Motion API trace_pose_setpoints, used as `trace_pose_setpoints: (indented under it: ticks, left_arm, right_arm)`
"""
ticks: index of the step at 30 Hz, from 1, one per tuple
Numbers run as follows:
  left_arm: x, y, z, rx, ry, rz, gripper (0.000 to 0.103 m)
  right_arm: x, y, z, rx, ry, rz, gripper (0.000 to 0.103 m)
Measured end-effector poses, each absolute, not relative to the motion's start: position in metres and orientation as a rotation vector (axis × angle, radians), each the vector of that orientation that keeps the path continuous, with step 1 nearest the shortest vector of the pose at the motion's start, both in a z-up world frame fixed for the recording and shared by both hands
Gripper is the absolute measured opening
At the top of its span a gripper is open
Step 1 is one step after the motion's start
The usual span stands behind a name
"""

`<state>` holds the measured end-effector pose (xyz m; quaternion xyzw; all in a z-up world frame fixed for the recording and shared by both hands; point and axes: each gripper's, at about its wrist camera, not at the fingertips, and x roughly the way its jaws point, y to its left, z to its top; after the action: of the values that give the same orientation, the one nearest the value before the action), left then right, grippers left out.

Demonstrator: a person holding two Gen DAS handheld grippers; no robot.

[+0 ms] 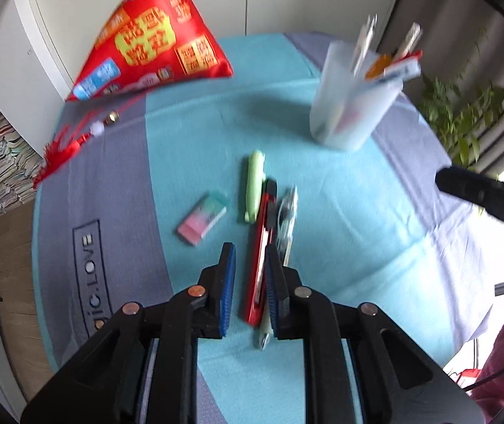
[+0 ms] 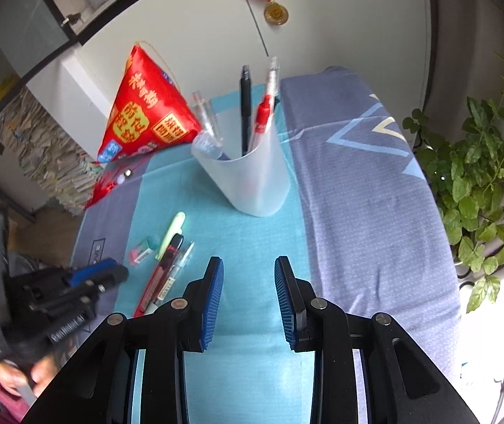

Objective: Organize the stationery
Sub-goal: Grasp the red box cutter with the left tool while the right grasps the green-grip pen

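A red utility knife [image 1: 260, 247] lies on the teal cloth with a clear pen [image 1: 285, 219] at its right and a green highlighter [image 1: 253, 185] at its upper left. A pink-and-green eraser [image 1: 202, 222] lies further left. My left gripper [image 1: 250, 251] is open, low over the cloth, its fingers straddling the knife's near half. A translucent pen cup [image 2: 248, 176] holds several pens. My right gripper [image 2: 249, 265] is open and empty, above the cloth in front of the cup. The left gripper also shows in the right wrist view [image 2: 107, 270].
A red triangular pillow [image 1: 149, 39] with a red tassel [image 1: 64, 148] lies at the table's far left. A potted plant [image 2: 488, 183] stands off the right edge. White cabinet doors stand behind the table, with a medal [image 2: 276, 12] hanging on them. Stacked papers sit at left.
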<state>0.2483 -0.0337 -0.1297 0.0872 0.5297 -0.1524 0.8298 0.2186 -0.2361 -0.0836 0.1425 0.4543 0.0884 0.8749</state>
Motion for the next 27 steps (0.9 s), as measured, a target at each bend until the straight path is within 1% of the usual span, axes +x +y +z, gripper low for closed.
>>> trace_pose_setpoints:
  ticks: [6, 14, 18, 21, 22, 24, 27]
  left_arm:
    - [0.245, -0.036, -0.144, 0.218, 1.093, -0.356, 0.014]
    - [0.259, -0.039, -0.164, 0.201, 1.140, -0.376, 0.014]
    - [0.261, -0.048, -0.169, 0.229, 1.125, -0.378, 0.015]
    - [0.260, -0.051, -0.169, 0.245, 1.118, -0.384, 0.011]
    - [0.260, -0.050, -0.169, 0.239, 1.119, -0.388, 0.008]
    - [0.260, -0.047, -0.168, 0.218, 1.127, -0.398, 0.005]
    - [0.256, -0.033, -0.168, 0.170, 1.146, -0.404, 0.005]
  right_arm:
    - [0.221, -0.213, -0.086, 0.251, 0.976, 0.206, 0.030]
    - [0.218, -0.198, -0.087, 0.224, 0.991, 0.196, 0.030]
    - [0.220, -0.195, -0.090, 0.222, 1.002, 0.189, 0.030]
    - [0.221, -0.191, -0.092, 0.219, 1.012, 0.196, 0.030]
    - [0.221, -0.190, -0.092, 0.218, 1.015, 0.198, 0.030]
    - [0.221, -0.188, -0.093, 0.214, 1.018, 0.200, 0.030]
    - [0.222, -0.186, -0.093, 0.213, 1.020, 0.197, 0.030]
